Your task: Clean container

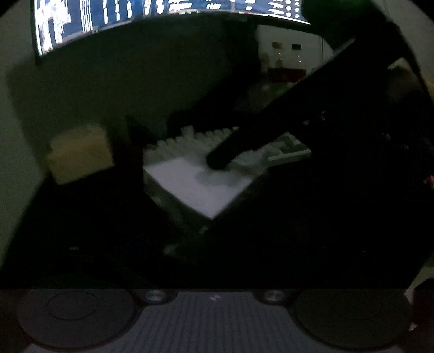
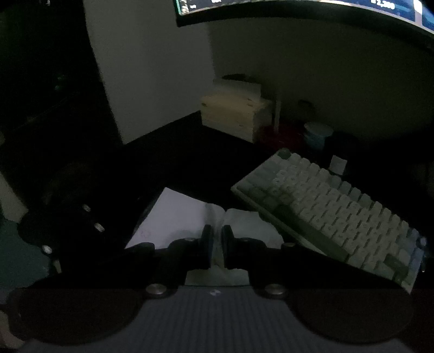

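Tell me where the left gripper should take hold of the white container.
Probably grip the white container by its side walls, just below the flat top, coming from the near left. One corner points at the left wrist camera, so turn the jaws to span two opposite walls. The right gripper, pressing a wipe onto the top, blocks the far right.

No text can be read with certainty. The monitor (image 1: 162, 16) shows white characters on blue, but they are too blurred. The keyboard (image 2: 333, 211) keys show no readable letters.
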A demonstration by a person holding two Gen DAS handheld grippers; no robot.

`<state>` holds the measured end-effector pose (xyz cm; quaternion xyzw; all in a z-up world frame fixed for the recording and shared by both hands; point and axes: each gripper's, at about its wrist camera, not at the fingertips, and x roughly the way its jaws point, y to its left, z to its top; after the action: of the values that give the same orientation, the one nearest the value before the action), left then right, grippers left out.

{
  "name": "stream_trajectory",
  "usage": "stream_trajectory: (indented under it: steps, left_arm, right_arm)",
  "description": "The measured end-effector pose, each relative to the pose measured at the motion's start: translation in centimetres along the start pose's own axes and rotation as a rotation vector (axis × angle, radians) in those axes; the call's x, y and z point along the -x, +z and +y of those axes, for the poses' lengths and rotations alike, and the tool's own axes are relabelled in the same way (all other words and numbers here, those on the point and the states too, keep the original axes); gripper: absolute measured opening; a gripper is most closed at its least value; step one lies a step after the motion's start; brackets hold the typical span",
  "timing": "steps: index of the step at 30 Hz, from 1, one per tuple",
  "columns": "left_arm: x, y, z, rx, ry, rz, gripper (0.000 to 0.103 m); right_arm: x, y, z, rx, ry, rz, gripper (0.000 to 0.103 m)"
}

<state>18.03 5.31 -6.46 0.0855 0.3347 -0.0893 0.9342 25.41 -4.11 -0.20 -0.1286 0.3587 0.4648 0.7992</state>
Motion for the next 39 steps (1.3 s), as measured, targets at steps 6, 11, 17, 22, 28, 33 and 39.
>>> stream_trajectory:
  steps: [6,11,17,22,28,33,39]
  left_arm:
    - [-1.3,-0.3,1.6,-0.010,-0.102,-0.010,0.062]
    - [-2.6,-0.1,1.9,0.013,-0.156,0.024,0.020]
    - [-1.9,-0.6,0.0,0.130,-0.260,-0.019,0.007]
    - [0.0,-0.3,-2.3,0.158,-0.276,-0.030,0.012]
    - [-1.3,-0.9,-3.5,0.052,-0.114,-0.034,0.044]
    - [-3.6,-1.7,-2.2,0.137,-0.096,0.001,0.046]
    - [-3.7,-3.3,-1.1,0.185,-0.105,-0.045,0.062]
  right_arm:
    - [-0.4,0.6,0.1,-0.009,-0.014,0.024,0.010]
    - [0.1,0.2,0.0,-0.008,-0.002,0.026,0.010]
    - [2.0,-1.7,-0.1,-0.029,0.069,0.026,0.009]
    - [3.4,-3.2,0.2,0.013,0.127,0.042,0.010]
    - [2.3,-2.6,-0.6,0.042,0.105,0.044,0.010]
    - [1.9,-2.8,0.3,0.066,0.186,-0.001,0.010]
    - [0.7,-1.9,-1.3,0.083,0.150,-0.059,0.010]
